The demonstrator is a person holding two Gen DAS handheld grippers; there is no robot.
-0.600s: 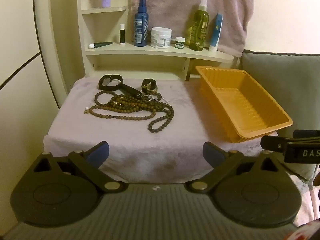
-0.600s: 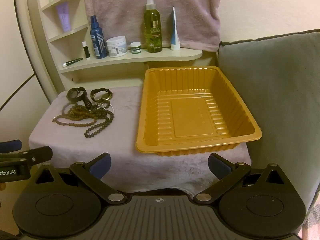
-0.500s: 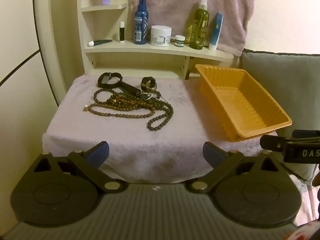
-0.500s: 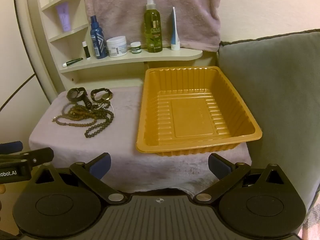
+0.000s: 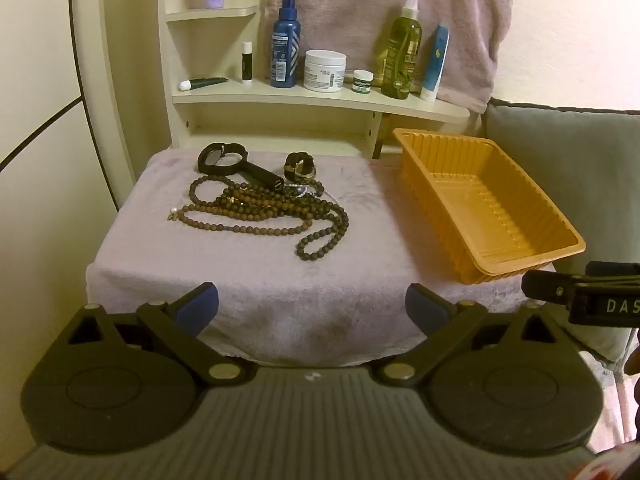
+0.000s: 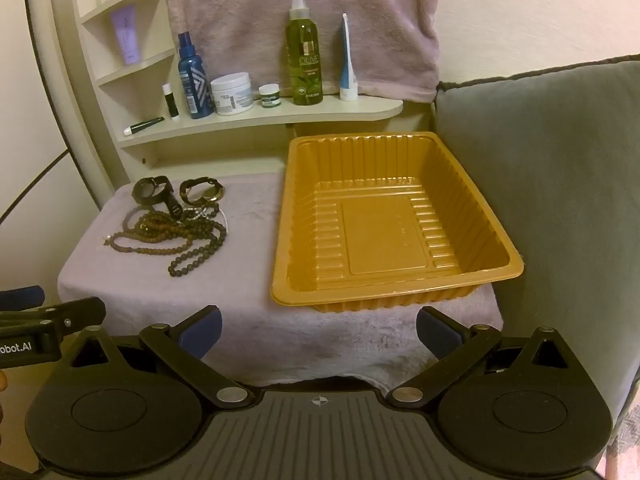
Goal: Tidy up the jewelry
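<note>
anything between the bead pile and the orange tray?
Nothing: only bare towel-covered table separates the bead necklaces from the orange tray. Clearest in the right wrist view; the left wrist view shows the same gap.

A home corner: toiletry bottles [image 6: 303, 49] on a shelf [image 6: 260, 118], hanging towel [image 6: 300, 20], sofa cushion [image 6: 540, 168].
</note>
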